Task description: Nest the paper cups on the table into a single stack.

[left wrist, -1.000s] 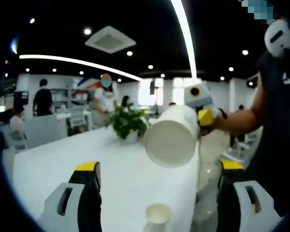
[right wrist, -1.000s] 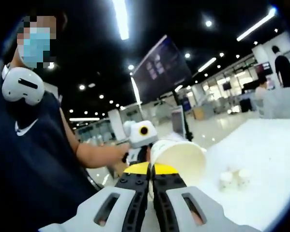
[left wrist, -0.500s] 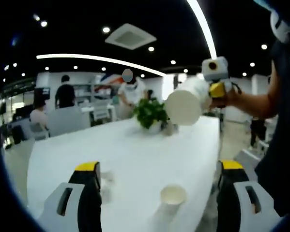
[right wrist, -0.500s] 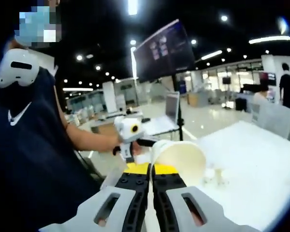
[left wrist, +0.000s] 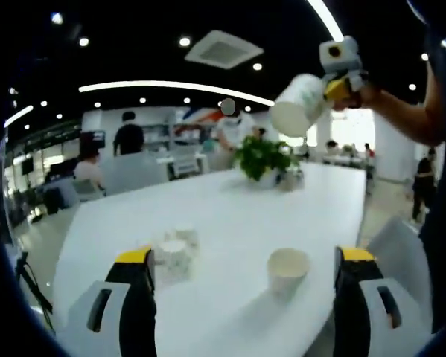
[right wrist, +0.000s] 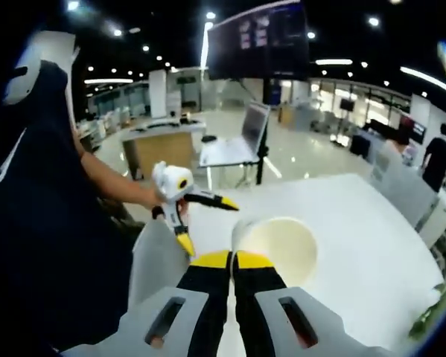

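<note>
A white paper cup [left wrist: 287, 269] stands upright on the white table [left wrist: 223, 216], between my left gripper's [left wrist: 243, 256] wide-open jaws and a little ahead of them. High at the upper right, my right gripper [left wrist: 336, 88] holds a second paper cup [left wrist: 301, 105] tilted in the air. In the right gripper view, that gripper [right wrist: 234, 260] is shut on the rim of its cup [right wrist: 278, 249], whose open mouth faces the camera. The left gripper [right wrist: 206, 223] shows below it in a person's hand, open, with nothing between its yellow-tipped fingers.
A cluster of small white cups [left wrist: 174, 249] sits on the table to the left. A potted plant [left wrist: 263, 158] stands at the far end. People and chairs are beyond. A laptop [right wrist: 234, 145] on a stand and a desk [right wrist: 159, 145] lie off the table.
The right gripper has lifted its cup higher, away from the table. Both cameras have moved: the standing cup and the small cups now sit nearer the left jaws, and the right view looks down.
</note>
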